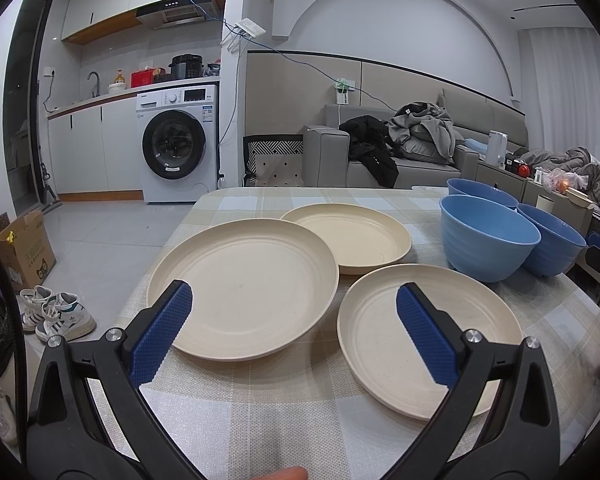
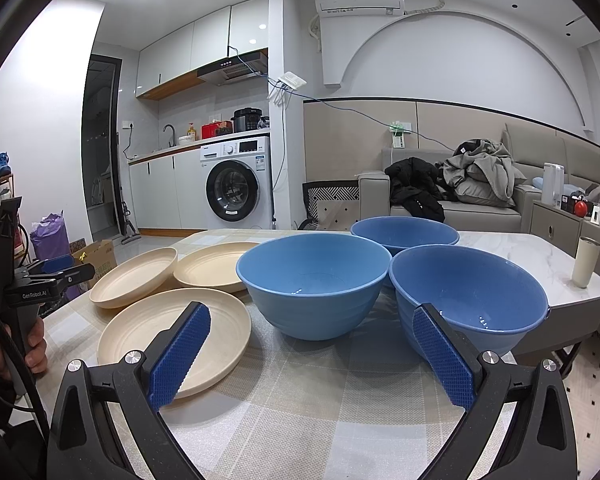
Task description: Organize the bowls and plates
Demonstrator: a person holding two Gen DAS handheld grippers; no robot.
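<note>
Both grippers empty, jaws spread wide, nothing between the pads. The left gripper (image 1: 294, 332) hovers low over the checked tablecloth (image 1: 268, 412) with three cream plates ahead of it: the left plate (image 1: 242, 294) sits just ahead and left of its left finger, the near right plate (image 1: 424, 332) lies under and ahead of its right finger, and the far plate (image 1: 346, 238) is straight ahead, beyond the other two, its rim touching or slightly tucked under the left plate; cannot tell which. The right gripper (image 2: 312, 354) faces three blue bowls: the middle bowl (image 2: 314, 284) is dead ahead between the fingers, the right bowl (image 2: 468, 300) is just behind its right finger, and the back bowl (image 2: 404, 232) is farther off behind both. All bowls stand upright, rims touching or nearly so. Plates are round, so no long axis to line up; any rim edge serves. Key relation: plates lie on the left gripper's side, bowls on the right gripper's side, so each tool is nearer its own stack. Judgement: nothing stacked yet; likely next is the left gripper pinching a plate rim, probably the near right plate, to lift onto another. Risk: a shallow rim slipping from the pads.
</note>
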